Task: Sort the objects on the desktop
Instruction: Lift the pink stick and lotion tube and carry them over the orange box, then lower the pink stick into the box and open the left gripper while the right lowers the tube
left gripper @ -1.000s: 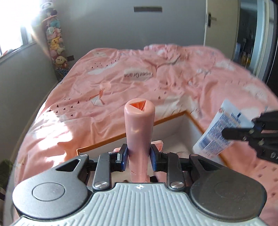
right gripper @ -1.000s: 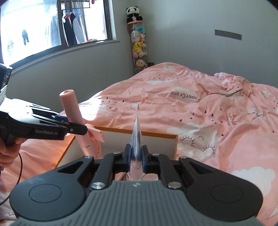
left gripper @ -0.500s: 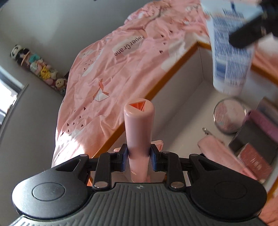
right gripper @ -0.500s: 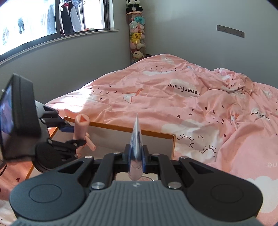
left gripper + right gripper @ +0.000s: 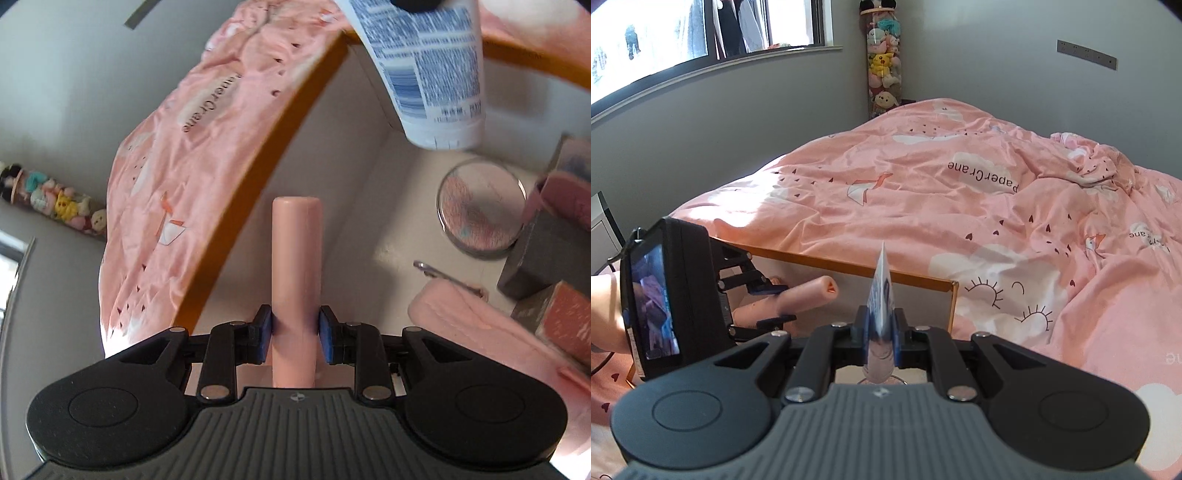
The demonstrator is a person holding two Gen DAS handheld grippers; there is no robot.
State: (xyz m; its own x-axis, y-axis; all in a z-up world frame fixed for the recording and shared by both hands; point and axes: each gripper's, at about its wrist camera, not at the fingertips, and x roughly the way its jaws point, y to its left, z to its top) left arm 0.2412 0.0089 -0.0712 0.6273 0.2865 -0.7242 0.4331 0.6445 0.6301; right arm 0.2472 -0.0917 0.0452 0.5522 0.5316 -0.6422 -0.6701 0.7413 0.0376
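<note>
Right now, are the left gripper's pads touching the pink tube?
Touching. In the left wrist view, both blue pads of the left gripper press against the sides of the pink tube, with no gap showing on either side.

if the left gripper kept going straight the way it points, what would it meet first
Probably the white inner wall of the orange-rimmed box, met first by the tip of the pink cylindrical tube that the left gripper holds; depth is unclear.
</note>
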